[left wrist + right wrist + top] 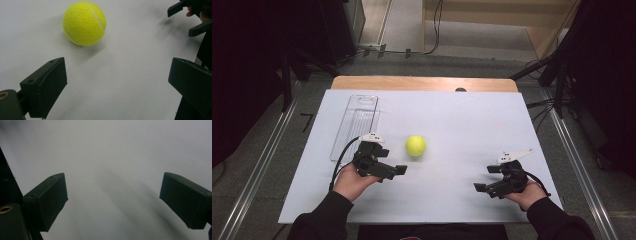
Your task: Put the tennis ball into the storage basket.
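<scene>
1. White tabletop [472,130] spreads wide, with a clear plastic tray [354,125] at its far left.
2. Left gripper [394,170] – jaws spread, empty – sits near the ball; right gripper [487,179] likewise spread, well apart.
3. Fuzzy yellow-green tennis ball [416,145] lies mid-table – light, springy, likely to roll; pinch across its middle.

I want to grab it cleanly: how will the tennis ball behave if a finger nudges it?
The ball is round and lies free on the flat white table, so a nudge would probably roll it. Its fuzzy felt looks grippy, not slippery. The left gripper is open, apart from it; closing both fingers together should hold it.
</scene>
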`<state>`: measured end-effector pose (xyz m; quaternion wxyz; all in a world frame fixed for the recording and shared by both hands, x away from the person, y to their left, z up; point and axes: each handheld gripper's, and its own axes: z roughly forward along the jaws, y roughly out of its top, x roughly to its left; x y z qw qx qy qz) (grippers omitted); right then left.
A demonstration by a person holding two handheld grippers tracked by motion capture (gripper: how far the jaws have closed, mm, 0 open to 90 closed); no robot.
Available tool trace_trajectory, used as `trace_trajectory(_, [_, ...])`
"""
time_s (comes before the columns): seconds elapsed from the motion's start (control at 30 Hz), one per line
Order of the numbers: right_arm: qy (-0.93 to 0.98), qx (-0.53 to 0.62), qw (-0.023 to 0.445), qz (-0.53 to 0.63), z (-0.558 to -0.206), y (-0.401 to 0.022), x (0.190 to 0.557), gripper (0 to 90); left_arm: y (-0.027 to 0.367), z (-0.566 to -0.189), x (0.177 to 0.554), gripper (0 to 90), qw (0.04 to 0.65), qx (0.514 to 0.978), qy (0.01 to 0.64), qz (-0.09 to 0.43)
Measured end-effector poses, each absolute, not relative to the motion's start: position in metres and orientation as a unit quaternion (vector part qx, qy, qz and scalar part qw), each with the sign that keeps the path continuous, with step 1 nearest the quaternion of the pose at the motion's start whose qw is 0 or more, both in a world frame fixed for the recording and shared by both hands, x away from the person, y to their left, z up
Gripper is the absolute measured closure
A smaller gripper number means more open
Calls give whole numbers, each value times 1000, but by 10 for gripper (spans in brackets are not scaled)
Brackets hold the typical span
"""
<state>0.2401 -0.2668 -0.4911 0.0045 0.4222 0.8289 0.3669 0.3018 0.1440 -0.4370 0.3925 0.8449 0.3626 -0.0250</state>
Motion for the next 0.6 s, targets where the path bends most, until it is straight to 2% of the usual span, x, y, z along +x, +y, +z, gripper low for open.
trace_trajectory(0.6, [829, 422, 5, 366, -491, -267, 240, 58, 132, -429, 321, 25, 395, 844, 364, -20])
